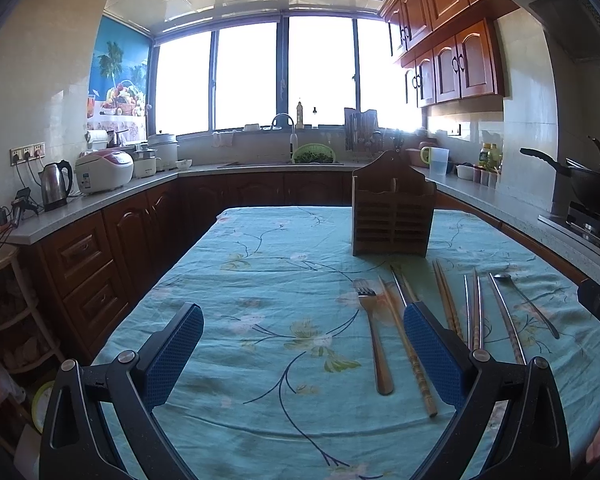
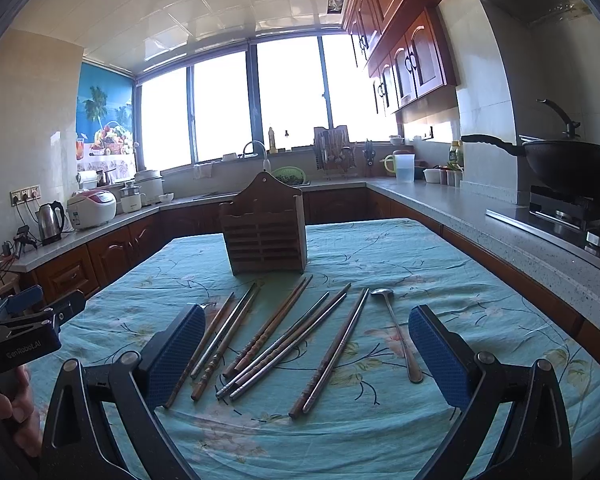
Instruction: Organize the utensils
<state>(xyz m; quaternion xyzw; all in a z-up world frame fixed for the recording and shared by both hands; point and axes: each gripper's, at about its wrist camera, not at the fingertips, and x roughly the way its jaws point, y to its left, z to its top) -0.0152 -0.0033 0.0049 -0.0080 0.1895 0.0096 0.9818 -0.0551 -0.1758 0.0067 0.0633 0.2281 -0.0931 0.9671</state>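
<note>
Left claw (image 1: 303, 354) w/ blue pads spread wide apart, holding nothing, hovering over the table (image 1: 228, 320) in its teal floral cloth; its right pad sits in front of the near ends of some chopsticks in the left wrist view, contact can't be told. Right claw (image 2: 307, 354) also gaping wide, empty, above the row of utensils. In the left wrist view the right claw's body shows at 3 o'clock at frame edge; in the right wrist view the left claw's body shows at 9 o'clock, w/ part of a hand (image 2: 18, 412) below it at approx 8 o'clock. Utensils lie flat on the cloth, side by side, mostly lengthwise toward the holder: a metal fork (image 1: 374, 340) at the left end, tines pointing away; then wooden chopsticks (image 2: 266, 330) and steel chopsticks (image 2: 288, 346) in loose pairs, some crossing or touching; a metal spoon (image 2: 396, 332) at the right end, bowl pointing away. Wooden slatted utensil holder (image 2: 266, 236) stands upright at 12 o'clock beyond the utensils, apart from them, nothing visible sticking out of its top. Beyond the table: kitchen counter w/ kettle (image 1: 56, 186) and rice cooker (image 1: 104, 170) at 10 o'clock, wok (image 2: 572, 168) on the stove at 2 o'clock.
</note>
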